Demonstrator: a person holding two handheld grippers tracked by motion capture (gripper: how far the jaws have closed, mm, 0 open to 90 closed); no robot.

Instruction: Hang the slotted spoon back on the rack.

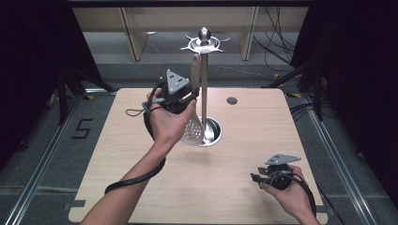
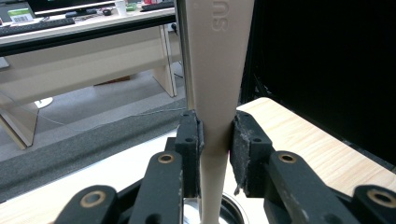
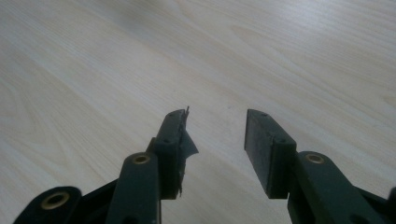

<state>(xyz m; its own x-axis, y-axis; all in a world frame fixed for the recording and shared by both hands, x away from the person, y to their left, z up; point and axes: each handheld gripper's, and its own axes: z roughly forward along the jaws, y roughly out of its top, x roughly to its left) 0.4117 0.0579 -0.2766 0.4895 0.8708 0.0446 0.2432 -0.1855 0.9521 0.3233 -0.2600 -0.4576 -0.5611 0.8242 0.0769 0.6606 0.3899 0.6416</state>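
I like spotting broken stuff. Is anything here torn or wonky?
Yes. In the right gripper view, the right gripper has a ragged pad peeling off one jaw, its torn edge curling into the gap. The other pad lies flat.

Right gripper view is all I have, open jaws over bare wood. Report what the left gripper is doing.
Observer: The left gripper is shut on the handle of a beige slotted spoon.
Operator: Say where that spoon is.
Observer: Held upright beside the pole of a steel utensil stand, head down by the base.
Operator: Tell me if it's hooked.
Observer: Its handle tip reaches the hook ring on top; whether it's hooked, I cannot tell.
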